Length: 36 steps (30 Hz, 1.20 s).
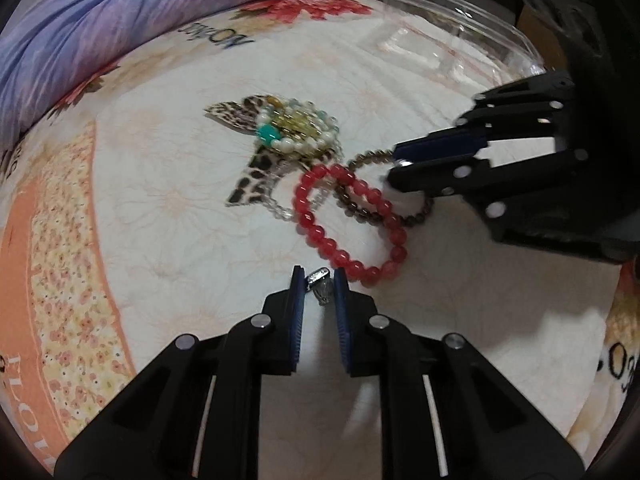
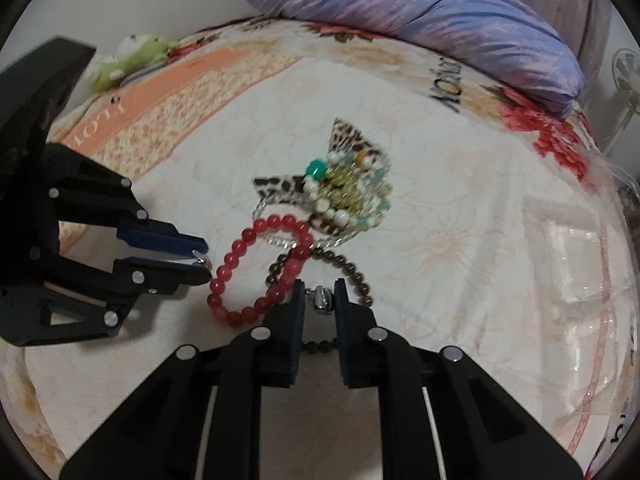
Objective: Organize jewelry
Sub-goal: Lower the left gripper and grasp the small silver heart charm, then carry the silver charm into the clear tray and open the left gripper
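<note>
A heap of jewelry lies on a flowered bedsheet: a red bead bracelet (image 1: 352,220) (image 2: 260,272), a brown bead bracelet (image 1: 372,204) (image 2: 352,272), a pearl and turquoise bracelet (image 1: 296,132) (image 2: 348,196) and a leopard-print bow (image 1: 256,176) (image 2: 352,140). My left gripper (image 1: 319,280) (image 2: 202,260) has a small silver piece (image 1: 320,284) between its narrowly parted jaws, beside the red bracelet. My right gripper (image 2: 318,296) (image 1: 394,166) holds a similar silver piece (image 2: 322,300) over the brown bracelet.
A clear plastic compartment box (image 1: 452,36) (image 2: 580,264) lies at the sheet's edge. A purple pillow (image 1: 120,12) (image 2: 420,12) lies at the back. A green plush toy (image 2: 128,60) sits at the far corner. A fan (image 2: 626,76) stands beyond the bed.
</note>
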Available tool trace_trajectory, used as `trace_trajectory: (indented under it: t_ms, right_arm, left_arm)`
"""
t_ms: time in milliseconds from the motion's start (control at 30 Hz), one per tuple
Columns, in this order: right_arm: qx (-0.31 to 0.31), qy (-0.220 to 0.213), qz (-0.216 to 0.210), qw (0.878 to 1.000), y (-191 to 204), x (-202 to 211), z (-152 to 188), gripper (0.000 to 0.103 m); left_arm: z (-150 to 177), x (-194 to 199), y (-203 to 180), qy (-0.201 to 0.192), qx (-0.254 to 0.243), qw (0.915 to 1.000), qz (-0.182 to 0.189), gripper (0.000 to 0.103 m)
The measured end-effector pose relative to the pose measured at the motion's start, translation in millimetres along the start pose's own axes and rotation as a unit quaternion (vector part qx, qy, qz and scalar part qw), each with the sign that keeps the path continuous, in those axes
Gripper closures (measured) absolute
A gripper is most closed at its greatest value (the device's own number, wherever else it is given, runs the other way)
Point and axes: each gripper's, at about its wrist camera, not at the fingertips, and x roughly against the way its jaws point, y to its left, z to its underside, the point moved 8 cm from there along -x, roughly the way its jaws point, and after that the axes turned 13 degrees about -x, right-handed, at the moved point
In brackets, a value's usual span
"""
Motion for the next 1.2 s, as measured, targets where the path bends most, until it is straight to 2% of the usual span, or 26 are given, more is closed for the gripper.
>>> trace_trajectory:
  t_ms: [300,633,933,1200]
  right_arm:
    - [-0.034,-0.053,-0.01,0.998,-15.6,41.6,-19.0,0.088]
    - [-0.082,-0.116,-0.016,0.99,-52.4,103.0,-36.5,0.088]
    - [-0.154,-0.158,-0.003,0.975,-129.8,151.9,-31.0,0.088]
    - [-0.218,-0.156,0.016,0.963,-200.2,159.8,-13.6,0.088]
  left_arm:
    - [-23.2,32.7,14.0,-0.03,0.032,0.999,-0.009,0.088]
    - [-103.2,55.1,5.2,-0.065,0.018,0.9976,-0.017,0.088]
    - [-176.9,47.2,-33.5,-0.084,-0.004,0.9965,0.005,0.088]
    - [-239.8,18.5,-74.8,-0.085,-0.027,0.9953,0.037,0.087]
